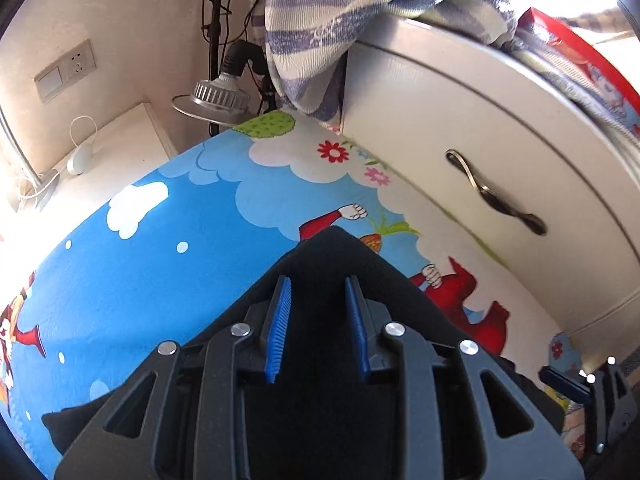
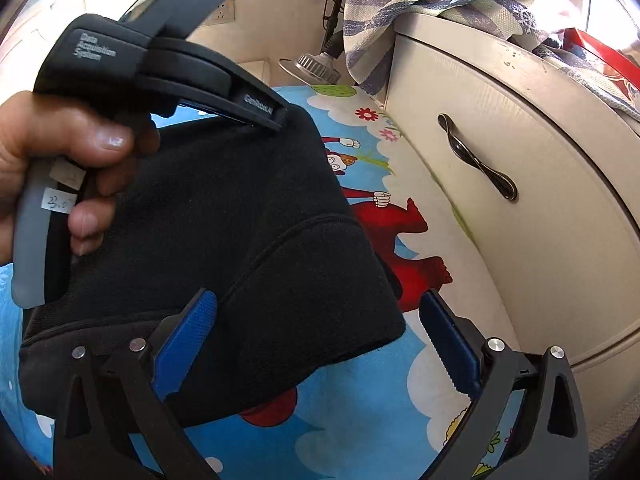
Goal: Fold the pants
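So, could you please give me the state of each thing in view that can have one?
black pants: folded, one end lifted
left gripper: shut on black pants
right gripper: open, around the fold
cabinet drawer: closed
striped cloth: draped over the cabinet edge

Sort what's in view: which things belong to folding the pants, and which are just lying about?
Job:
black pants
left gripper
right gripper
cartoon sheet

Lying about:
striped cloth
cabinet
lamp
wall socket
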Demonstrator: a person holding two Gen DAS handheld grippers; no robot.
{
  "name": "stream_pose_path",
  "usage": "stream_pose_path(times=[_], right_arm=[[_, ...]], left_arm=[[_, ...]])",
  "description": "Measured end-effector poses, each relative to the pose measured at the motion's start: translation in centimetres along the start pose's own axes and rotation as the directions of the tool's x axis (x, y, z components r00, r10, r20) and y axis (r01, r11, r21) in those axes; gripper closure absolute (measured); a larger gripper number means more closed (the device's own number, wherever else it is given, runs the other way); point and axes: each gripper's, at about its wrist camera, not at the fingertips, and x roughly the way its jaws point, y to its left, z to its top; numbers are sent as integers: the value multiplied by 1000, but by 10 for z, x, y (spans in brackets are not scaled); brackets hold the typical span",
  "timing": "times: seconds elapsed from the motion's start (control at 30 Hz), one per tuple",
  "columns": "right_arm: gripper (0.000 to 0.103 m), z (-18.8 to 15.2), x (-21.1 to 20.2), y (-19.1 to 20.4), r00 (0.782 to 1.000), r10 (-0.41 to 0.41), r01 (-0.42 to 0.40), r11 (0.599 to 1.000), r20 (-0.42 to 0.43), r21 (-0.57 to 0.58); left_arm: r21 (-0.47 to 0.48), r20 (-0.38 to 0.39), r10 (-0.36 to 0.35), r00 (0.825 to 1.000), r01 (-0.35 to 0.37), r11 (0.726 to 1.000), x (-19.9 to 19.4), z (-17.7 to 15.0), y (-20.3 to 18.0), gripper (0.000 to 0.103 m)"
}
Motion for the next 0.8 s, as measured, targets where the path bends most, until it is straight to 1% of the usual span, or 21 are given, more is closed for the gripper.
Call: stream_pose_path(times=[0.07,0.13,0.2,0.3,0.37,0.4,0.43,0.47,0.57,0.6,0.63,0.67,0.73,0.8], right_arm=[[7,-1,1,-1,1000,8,-8,1000,3,4],[7,-2,2,-1,1000,12,-12,1000,5,9],[7,-2,1,-1,1000,14,-14,1000,7,8],[7,-3,1,-1,1000,21,-21,1000,1,7],[7,-4,1,-1,1000,24,-24,1000,3,6],[7,-4,2,-1,1000,29,-29,1000,10,9],[7,-4,1,-1,1000,27,-27,1000,9,10],[7,-4,1,0,1000,23,-23,1000,9,5],[7,-3,1,-1,1000,25,-25,1000,7,4],[7,-2,0,-1,1000,23,-23,1000,6,3],[7,-1,-3,0,1000,16,-16,1000,11,0],[7,1,-8,1,1000,7,-7,1000,24,-1],[8,6,-26,3,996,5,-5,1000,89,0],[8,11,-40,5,987,34,-37,999,155,14]], left_arm=[[38,-13,52,999,-51,998,6,1,-8,74],[35,-18,72,997,-71,997,6,-1,-10,74],[36,-16,78,997,-77,996,7,-2,-9,74],[0,-11,59,998,-59,998,4,0,-4,74],[-34,56,32,998,-30,999,-12,1,0,74],[-52,86,35,996,-31,998,-19,1,2,73],[-79,103,59,993,-51,996,-23,1,6,73],[-103,102,79,992,-68,992,-22,2,10,73],[-125,29,92,995,-88,988,-2,-5,23,72],[-132,41,83,996,-77,988,0,-7,26,71],[-144,46,79,996,-72,987,0,-8,31,64],[-160,45,89,995,-81,984,-1,-8,35,52],[-180,46,70,997,-60,982,-2,-9,41,52],[-174,47,68,997,-59,983,-1,-10,42,52]])
